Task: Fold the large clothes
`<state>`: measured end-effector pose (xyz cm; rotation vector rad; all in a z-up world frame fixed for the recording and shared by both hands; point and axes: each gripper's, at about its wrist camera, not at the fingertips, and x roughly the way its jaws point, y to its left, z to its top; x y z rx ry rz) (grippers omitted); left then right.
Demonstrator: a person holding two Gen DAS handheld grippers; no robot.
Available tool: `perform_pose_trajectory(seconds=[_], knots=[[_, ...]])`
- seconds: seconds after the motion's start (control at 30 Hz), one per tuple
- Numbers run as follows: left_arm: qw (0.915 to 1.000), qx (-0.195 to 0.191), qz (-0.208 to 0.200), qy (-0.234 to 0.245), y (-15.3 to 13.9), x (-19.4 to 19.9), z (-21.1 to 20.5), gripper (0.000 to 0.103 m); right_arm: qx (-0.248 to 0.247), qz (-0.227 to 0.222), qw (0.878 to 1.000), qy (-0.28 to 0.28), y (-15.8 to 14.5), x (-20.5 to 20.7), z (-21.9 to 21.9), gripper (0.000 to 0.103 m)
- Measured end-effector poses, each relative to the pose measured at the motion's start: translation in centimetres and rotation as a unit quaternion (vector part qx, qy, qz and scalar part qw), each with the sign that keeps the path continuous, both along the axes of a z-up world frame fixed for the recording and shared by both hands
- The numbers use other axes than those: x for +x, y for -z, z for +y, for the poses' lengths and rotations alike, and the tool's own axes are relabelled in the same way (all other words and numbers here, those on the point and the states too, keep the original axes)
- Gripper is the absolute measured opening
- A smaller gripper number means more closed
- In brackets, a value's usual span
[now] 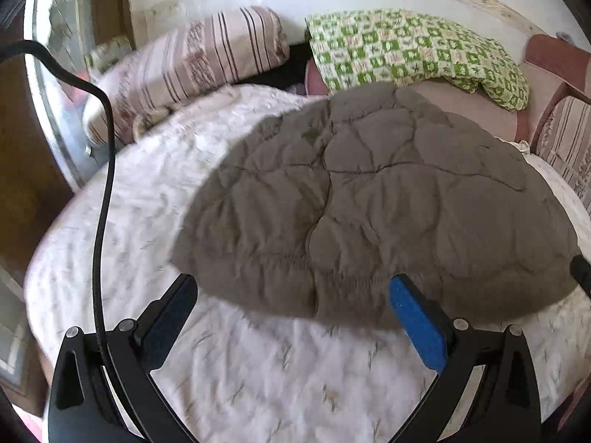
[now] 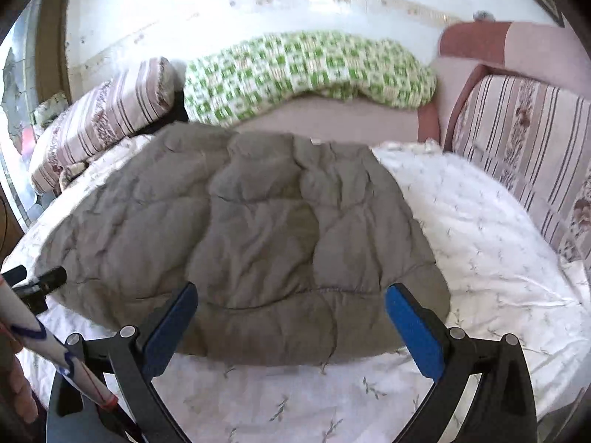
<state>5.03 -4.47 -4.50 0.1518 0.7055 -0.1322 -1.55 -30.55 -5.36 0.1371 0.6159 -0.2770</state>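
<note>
Quilted jacket (image 1: 369,199) spread flat on the white bedsheet (image 1: 155,199), laid out so its hem can be taken.
Left gripper (image 1: 291,297) and right gripper (image 2: 291,306) both gape, empty, poised over the near hem.

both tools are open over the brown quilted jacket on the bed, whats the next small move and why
Probably lower both tools to the near hem and close on it. The brown quilted jacket lies spread on the white bed sheet, not yet folded. The left tool and right tool are open and hold nothing, with the hem lying between their fingers.
</note>
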Motion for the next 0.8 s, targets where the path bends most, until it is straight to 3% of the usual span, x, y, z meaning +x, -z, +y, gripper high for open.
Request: perform_pose_trajectory(seconds=[0.17,0.37,0.57,0.8], knots=[[0.9994,-0.005,-0.031,0.018,-2.5,-4.5,0.4,0.103,0.0,-0.025,1.0,-0.012,-2.5,-3.6,3.3,0.103],[0.9979,0.023,-0.06,-0.003,-4.4,-6.5,1.4,0.103,-0.016,-0.032,0.998,-0.044,-4.7,-5.4,6.5,0.103],[0.9987,0.019,-0.047,0.011,-4.3,-6.5,2.0,0.103,-0.021,-0.039,0.998,-0.045,-5.3,-5.7,7.1,0.103],[0.9993,0.022,-0.025,-0.014,-2.8,-5.4,2.7,0.103,-0.032,-0.032,0.998,-0.052,-5.5,-5.7,8.9,0.103]])
